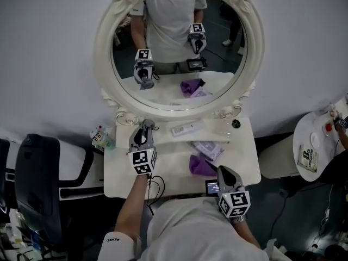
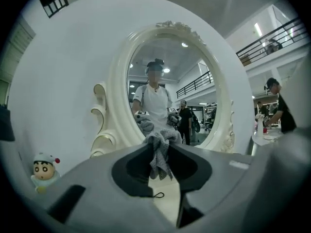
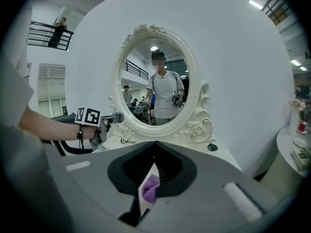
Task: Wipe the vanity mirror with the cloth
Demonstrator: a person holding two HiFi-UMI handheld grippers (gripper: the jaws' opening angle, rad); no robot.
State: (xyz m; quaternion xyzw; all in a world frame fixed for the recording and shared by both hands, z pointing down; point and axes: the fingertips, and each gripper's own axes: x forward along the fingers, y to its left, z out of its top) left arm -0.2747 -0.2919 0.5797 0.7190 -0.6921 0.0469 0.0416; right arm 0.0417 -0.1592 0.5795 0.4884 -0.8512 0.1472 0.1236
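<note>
Jaws: left gripper [image 2: 158, 142] pinches the grey cloth [image 2: 159, 159], right gripper [image 3: 154, 144] pressed together, empty. Best to press the cloth flat against the far mirror [image 1: 179, 53].

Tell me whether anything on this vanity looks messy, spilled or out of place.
Only minor clutter: a purple cloth lies crumpled near the front edge of the table, beside a skewed packet. Nothing looks spilled or broken. The left gripper holds a grey cloth.

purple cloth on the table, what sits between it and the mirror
Head view: a pale packet next to the purple cloth, then a white tube near the mirror frame.
</note>
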